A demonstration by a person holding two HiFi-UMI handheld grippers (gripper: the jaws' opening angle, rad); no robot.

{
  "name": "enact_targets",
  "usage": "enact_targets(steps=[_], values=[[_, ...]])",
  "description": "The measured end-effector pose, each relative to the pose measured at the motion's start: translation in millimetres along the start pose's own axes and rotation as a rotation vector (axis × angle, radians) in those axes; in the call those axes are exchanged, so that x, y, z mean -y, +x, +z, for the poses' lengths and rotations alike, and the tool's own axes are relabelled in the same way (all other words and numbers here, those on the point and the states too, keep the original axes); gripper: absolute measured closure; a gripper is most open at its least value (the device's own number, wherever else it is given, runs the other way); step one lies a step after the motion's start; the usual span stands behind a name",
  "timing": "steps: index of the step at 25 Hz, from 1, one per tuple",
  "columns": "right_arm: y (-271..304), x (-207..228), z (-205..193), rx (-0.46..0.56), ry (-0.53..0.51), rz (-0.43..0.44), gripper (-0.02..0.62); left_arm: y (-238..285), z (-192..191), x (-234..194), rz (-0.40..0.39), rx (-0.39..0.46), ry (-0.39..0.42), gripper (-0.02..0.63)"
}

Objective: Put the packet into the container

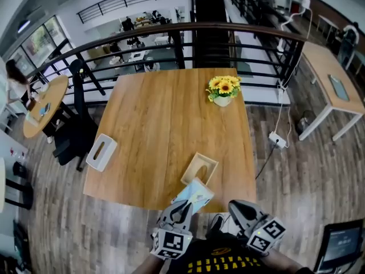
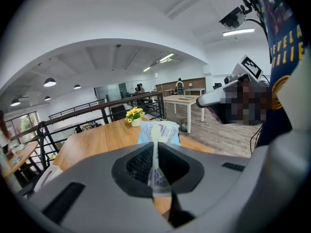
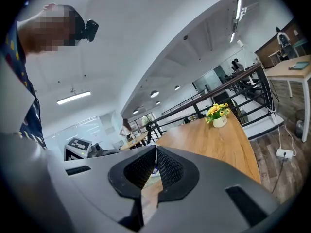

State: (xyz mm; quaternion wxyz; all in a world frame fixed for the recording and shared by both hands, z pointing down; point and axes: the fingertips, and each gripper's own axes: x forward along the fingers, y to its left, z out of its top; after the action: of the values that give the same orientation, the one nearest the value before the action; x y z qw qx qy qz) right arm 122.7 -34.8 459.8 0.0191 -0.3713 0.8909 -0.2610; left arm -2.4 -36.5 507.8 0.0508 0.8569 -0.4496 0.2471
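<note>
Pale-blue packet (image 1: 194, 195), 1 only, is pinched on edge in the left gripper (image 1: 181, 210). Its long axis points ahead at the 1 open tan container (image 1: 199, 168) on the wooden surface (image 1: 154, 124), just beyond its tip. The right gripper (image 1: 240, 209), pressed together and empty, is farther off. 1 white box (image 1: 101, 152) lies well left.

Wooden table (image 1: 165, 124) beside black railing (image 1: 188, 30), plank floor (image 1: 308, 170).

container (image 1: 199, 168) on table (image 1: 154, 130), packet (image 1: 194, 196) just before it; flowerpot (image 1: 223, 91) far behind
</note>
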Motion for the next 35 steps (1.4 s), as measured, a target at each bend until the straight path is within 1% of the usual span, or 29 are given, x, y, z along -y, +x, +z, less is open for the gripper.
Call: enact_targets(steps=[3, 7, 10, 12, 15, 18, 19, 20, 21, 23, 26, 29, 31, 35], values=[[7, 18, 12, -0.007, -0.001, 0.018, 0.583, 18, 9, -7, 0.030, -0.001, -0.021, 0.580], [20, 32, 21, -0.023, 0.000, 0.047, 0.583, 38, 16, -20, 0.066, -0.011, -0.084, 0.580], [34, 39, 25, -0.032, 0.000, 0.056, 0.583, 52, 18, -32, 0.069, -0.016, -0.126, 0.580], [45, 44, 29, -0.034, 0.002, 0.055, 0.583, 62, 19, -39, 0.060, -0.019, -0.137, 0.580], [62, 51, 34, -0.031, 0.000, 0.041, 0.583, 74, 20, -48, 0.029, -0.032, -0.120, 0.580], [82, 58, 40, -0.042, -0.053, -0.002, 0.581, 86, 16, -54, -0.015, -0.047, -0.096, 0.580], [90, 61, 40, -0.052, -0.079, -0.016, 0.574, 90, 13, -56, -0.030, -0.050, -0.094, 0.580], [99, 62, 40, -0.066, -0.102, -0.025, 0.543, 95, 9, -59, -0.045, -0.053, -0.095, 0.580], [108, 63, 38, -0.083, -0.117, -0.030, 0.513, 100, 5, -62, -0.060, -0.056, -0.101, 0.580], [125, 64, 30, -0.127, -0.115, -0.033, 0.485, 109, -4, -68, -0.094, -0.069, -0.119, 0.581], [146, 67, 7, -0.197, -0.071, -0.041, 0.447, 118, -16, -70, -0.156, -0.099, -0.140, 0.581], [162, 79, -9, -0.250, -0.090, -0.069, 0.408, 124, -20, -70, -0.205, -0.113, -0.143, 0.581], [170, 86, -14, -0.289, -0.101, -0.073, 0.399, 127, -19, -71, -0.229, -0.112, -0.146, 0.581], [177, 89, -20, -0.364, -0.103, -0.037, 0.400, 130, -16, -68, -0.261, -0.111, -0.155, 0.581]])
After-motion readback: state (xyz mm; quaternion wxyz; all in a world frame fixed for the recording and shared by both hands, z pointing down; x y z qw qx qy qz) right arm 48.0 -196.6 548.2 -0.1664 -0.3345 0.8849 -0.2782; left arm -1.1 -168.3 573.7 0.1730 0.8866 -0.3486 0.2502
